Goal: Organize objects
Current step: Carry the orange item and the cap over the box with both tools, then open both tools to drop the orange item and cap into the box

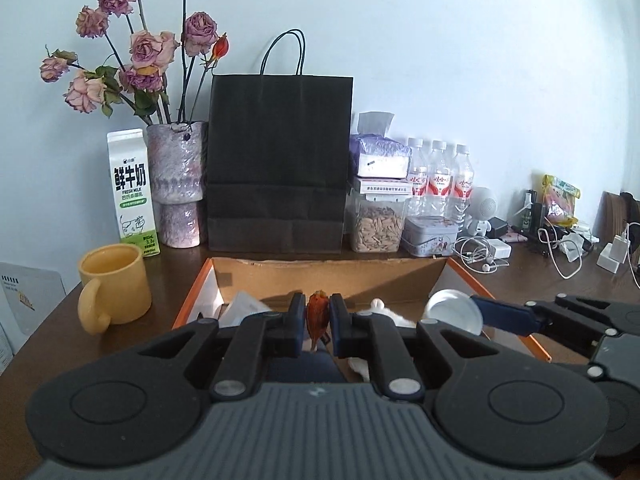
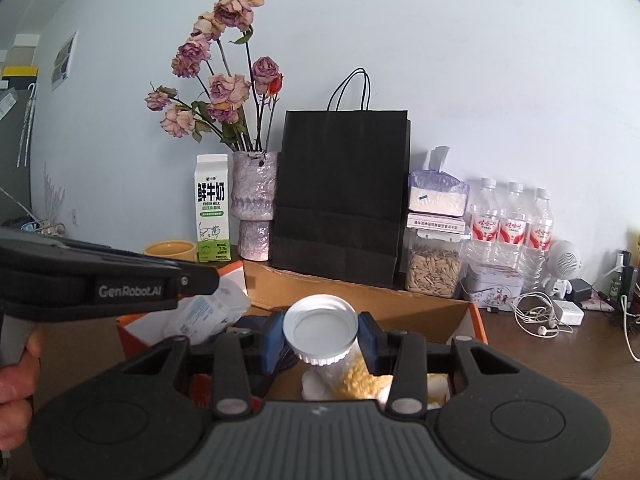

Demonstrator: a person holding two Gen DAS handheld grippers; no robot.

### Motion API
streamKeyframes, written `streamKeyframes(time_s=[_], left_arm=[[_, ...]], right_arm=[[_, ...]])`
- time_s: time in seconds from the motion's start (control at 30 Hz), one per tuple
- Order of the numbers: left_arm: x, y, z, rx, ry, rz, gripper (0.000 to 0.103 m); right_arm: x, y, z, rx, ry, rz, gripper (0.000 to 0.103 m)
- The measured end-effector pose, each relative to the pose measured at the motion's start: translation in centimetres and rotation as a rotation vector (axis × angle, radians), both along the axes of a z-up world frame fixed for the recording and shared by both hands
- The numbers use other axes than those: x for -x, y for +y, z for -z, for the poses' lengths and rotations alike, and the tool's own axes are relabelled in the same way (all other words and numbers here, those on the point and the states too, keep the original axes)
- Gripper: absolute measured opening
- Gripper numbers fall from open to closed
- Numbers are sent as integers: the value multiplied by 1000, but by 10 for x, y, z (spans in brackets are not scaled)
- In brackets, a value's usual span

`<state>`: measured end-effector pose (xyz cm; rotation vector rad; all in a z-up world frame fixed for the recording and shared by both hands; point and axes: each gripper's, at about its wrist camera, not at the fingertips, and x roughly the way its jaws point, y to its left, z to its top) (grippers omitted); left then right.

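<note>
Between the jaws of the left gripper (image 1: 319, 314) sits a small amber-orange translucent piece (image 1: 318, 316), pinched edge-on with the pads nearly together. The right gripper (image 2: 322, 338) has its jaws partly open and clamped on the white ribbed screw cap of a clear plastic jar (image 2: 320, 330) that holds yellow grains. Both things hang above the open cardboard box with an orange rim (image 1: 332, 276), which lies just below and ahead of both pairs of jaws.

Judging by this, the tidying is midway: each gripper has a thing lifted over the box, and neither has been set down. Under the jaws the box also holds a white pouch (image 2: 208, 312) and some pale soft items. Beyond the fingertips, a yellow ceramic mug (image 1: 114, 284) and tangled white earphone cables (image 1: 480, 256) lie loose on the dark wooden table (image 1: 60, 328).

Both grippers point slightly downward, side by side. A hand (image 2: 16, 384) grips the left handle.
</note>
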<state>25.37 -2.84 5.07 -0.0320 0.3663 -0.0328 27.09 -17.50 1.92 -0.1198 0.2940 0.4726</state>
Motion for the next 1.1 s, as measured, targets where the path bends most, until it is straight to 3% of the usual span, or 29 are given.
streamKeyframes(time_s=[0.43,0.73,0.77,0.8,0.83,0.87,0.9,0.93,1.1], left_arm=[[-62,-2,22,9,60,27,14],[-67,1,28,3,80,16,15],[-66,2,28,9,79,10,23],[-66,3,27,16,79,9,32],[-65,4,26,24,78,7,60],[-63,5,25,31,68,0,86],[-60,5,23,32,52,-9,96],[-58,5,21,24,33,-22,103],[-55,4,18,33,26,-36,103]], right_arm=[[-52,4,23,-10,68,20,39],[-57,3,28,-9,90,24,39],[-56,1,27,-14,85,24,41],[-55,0,27,-15,85,26,52],[-54,-2,27,-18,83,29,62],[-54,-3,26,-23,80,33,88],[-53,-5,26,-28,73,44,103],[-51,-6,25,-32,64,53,103],[-50,-10,23,-42,63,56,103]])
